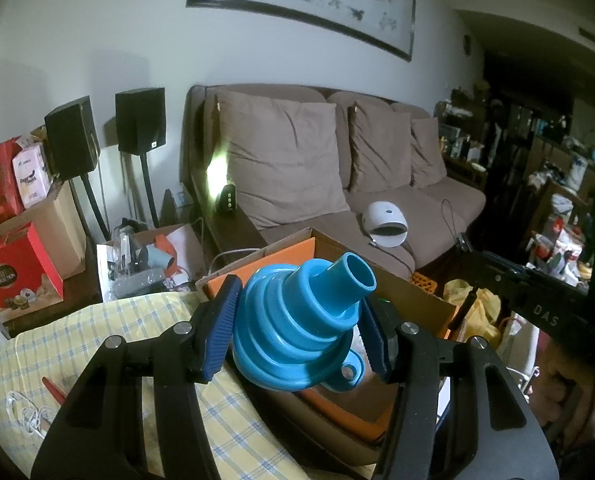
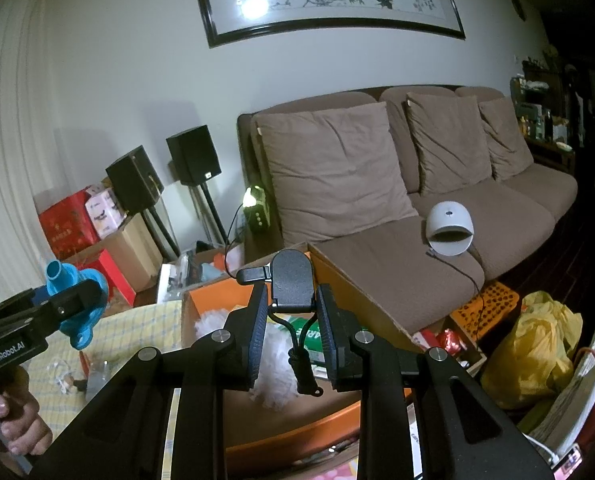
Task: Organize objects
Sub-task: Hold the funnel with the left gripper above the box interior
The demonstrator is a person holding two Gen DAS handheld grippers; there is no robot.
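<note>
My left gripper is shut on a blue collapsible funnel, spout pointing up and away, held above an open cardboard box with an orange lining. In the right wrist view the same funnel shows at the far left in the left gripper, with a hand below it. My right gripper is shut on a black rounded device with a short cord and strap hanging down. It hangs over the box, where white fluffy stuff and a green-and-white pack lie.
A yellow checked cloth covers the surface left of the box. Behind stands a brown sofa with a white dome-shaped device. Speakers, red boxes and cartons crowd the left; a yellow bag and an orange crate sit at the right.
</note>
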